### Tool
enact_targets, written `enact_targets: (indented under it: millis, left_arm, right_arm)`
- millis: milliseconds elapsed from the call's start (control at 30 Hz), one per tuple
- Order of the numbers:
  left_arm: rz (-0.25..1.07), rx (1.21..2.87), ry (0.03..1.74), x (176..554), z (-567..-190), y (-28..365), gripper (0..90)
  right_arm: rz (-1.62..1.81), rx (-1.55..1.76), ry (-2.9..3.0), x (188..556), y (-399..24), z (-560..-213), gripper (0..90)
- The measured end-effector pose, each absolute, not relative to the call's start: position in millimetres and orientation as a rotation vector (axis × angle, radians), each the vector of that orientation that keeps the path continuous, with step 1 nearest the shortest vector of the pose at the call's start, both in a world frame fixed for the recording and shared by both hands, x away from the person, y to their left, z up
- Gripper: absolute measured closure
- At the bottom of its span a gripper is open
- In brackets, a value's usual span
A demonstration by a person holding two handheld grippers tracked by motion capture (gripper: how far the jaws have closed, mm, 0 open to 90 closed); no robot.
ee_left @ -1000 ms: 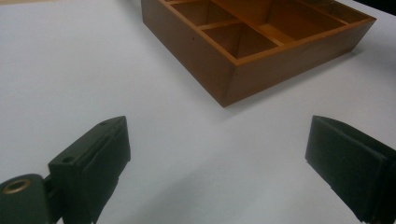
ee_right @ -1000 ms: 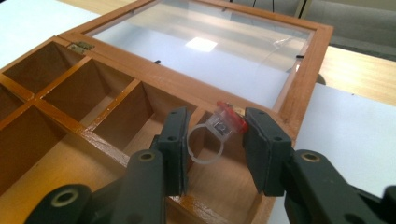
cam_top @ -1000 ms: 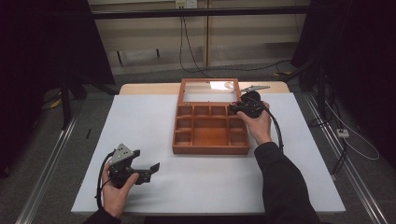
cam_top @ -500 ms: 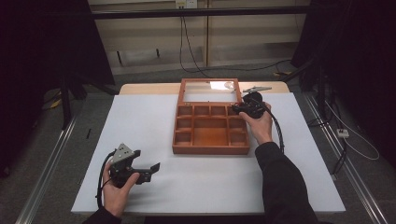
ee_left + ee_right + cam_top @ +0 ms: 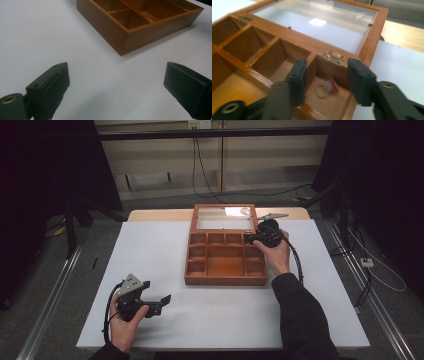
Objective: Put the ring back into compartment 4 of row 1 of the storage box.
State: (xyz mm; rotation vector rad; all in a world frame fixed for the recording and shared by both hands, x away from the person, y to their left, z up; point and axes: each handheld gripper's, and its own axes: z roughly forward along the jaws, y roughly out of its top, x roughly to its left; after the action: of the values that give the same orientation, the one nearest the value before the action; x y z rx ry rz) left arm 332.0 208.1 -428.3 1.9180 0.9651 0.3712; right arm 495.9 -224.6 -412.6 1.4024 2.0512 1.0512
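A brown wooden box [image 5: 225, 279] with several compartments lies mid-table, its glass lid [image 5: 224, 217] folded back flat. My right gripper [image 5: 252, 240] hovers over the box's far right corner compartment. Its jaws have just been opening and now stand apart with nothing pressed between them [image 5: 327, 67]. Below them, on that compartment's floor, lies a small ring with a red stone [image 5: 325, 88], free of the pads. My left gripper [image 5: 161, 304] rests near the table's front left, open and empty [image 5: 116, 72], facing the box's near corner [image 5: 150, 37].
A brass hinge [image 5: 333, 57] joins the lid to the box just beyond the ring's compartment. The white table top [image 5: 310, 310] spreads on both sides of the box. Cables trail from both grippers. Dark stands and floor cables surround the table.
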Motion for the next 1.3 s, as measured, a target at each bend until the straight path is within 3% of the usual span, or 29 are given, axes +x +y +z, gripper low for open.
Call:
enact_targets:
  millis: [167,533,667,900,1300]
  left_arm:
    - [0.37,1.925,0.948,331,-428,208,6.5]
    - [0.37,1.915,0.952,330,-427,208,6.6]
    - [0.374,1.923,0.946,330,-427,207,6.5]
    - [0.377,1.926,0.946,330,-427,206,6.5]
    - [0.38,1.921,0.949,330,-427,207,6.6]
  right_arm:
    - [1.091,1.424,2.021,494,-227,-408,28.5]
    - [1.126,1.466,1.999,483,-235,-400,11.5]
    - [1.148,1.436,1.996,471,-238,-400,14.2]
    - [1.18,1.435,1.989,453,-247,-400,8.8]
    - [1.236,1.354,2.003,413,-250,-397,9.4]
